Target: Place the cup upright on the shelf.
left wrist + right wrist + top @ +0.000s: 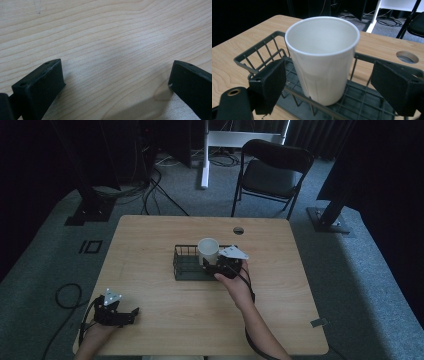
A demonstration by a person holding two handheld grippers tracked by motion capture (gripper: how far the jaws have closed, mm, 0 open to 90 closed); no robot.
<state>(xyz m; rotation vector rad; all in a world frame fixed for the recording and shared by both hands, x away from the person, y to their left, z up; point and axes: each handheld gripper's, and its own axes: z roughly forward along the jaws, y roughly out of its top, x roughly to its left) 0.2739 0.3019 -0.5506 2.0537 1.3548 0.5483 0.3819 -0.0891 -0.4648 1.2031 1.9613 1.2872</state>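
White ceramic cup (322,60) upright in dark wire basket (257,53); right gripper (329,82) spread wide around it; retreat straight, avoiding rim. Left gripper (116,82) wide, idle.

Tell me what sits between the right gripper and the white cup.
Just the near wall of the wire basket, seen in the right gripper view; the open right gripper flanks the white cup without touching.

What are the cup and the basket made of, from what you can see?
Cup: looks like glazed white ceramic, smooth with a soft sheen and a thick rim, though plastic can't be ruled out. Basket: thin dark wire bars in a grid, likely coated metal with a matte finish.
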